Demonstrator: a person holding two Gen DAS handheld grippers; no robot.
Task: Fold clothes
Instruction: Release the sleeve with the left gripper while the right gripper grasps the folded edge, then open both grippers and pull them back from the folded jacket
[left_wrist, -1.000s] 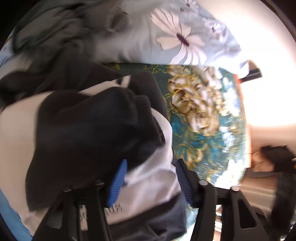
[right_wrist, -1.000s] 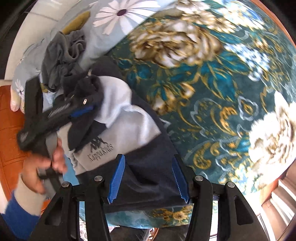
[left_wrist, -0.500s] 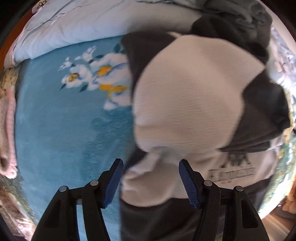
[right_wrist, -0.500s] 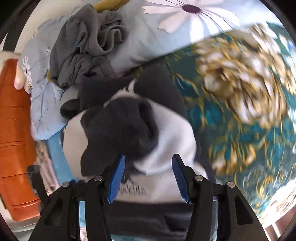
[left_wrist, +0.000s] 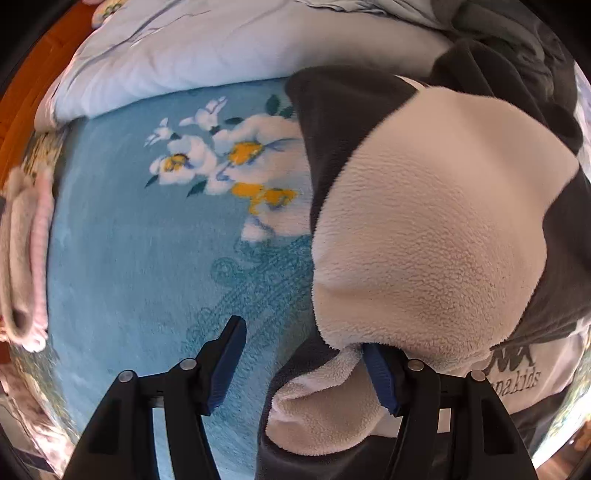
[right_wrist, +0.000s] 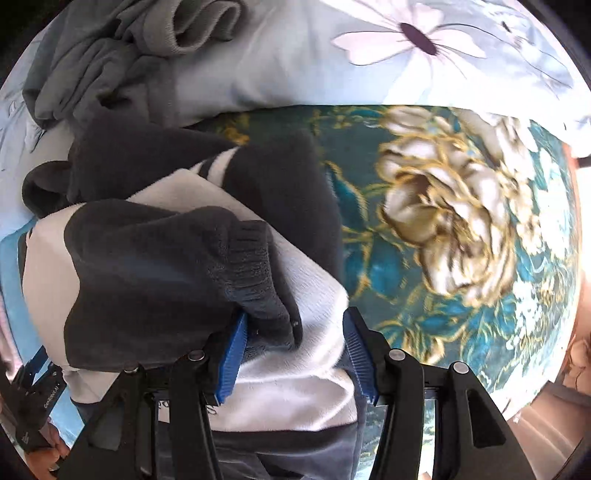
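A fleece top (left_wrist: 424, 229), cream with dark grey sleeves and a printed logo, lies bunched on the bed. My left gripper (left_wrist: 303, 365) points down at its left edge and is open. A cream fold touches the right pad (left_wrist: 380, 373), while the left pad (left_wrist: 225, 365) hangs free over the blue blanket. In the right wrist view the fleece top (right_wrist: 303, 369) fills the gap of my right gripper (right_wrist: 295, 354). That gripper is shut on a thick bunch of cream body and dark ribbed cuff (right_wrist: 255, 266). A dark sleeve is draped over the cream part.
A crumpled grey garment (right_wrist: 122, 48) lies on a pale flowered duvet (right_wrist: 332, 55) at the back. A teal and gold flowered blanket (right_wrist: 461, 221) is to the right and a blue flowered blanket (left_wrist: 147, 258) to the left. Folded pink cloth (left_wrist: 26, 258) sits at the far left. A person's hand (right_wrist: 44, 458) shows low left.
Both grippers swung across the bed and tipped downward. The dark sleeve came over the cream body. The left gripper's left pad came off the cloth and now hangs over the blue blanket.
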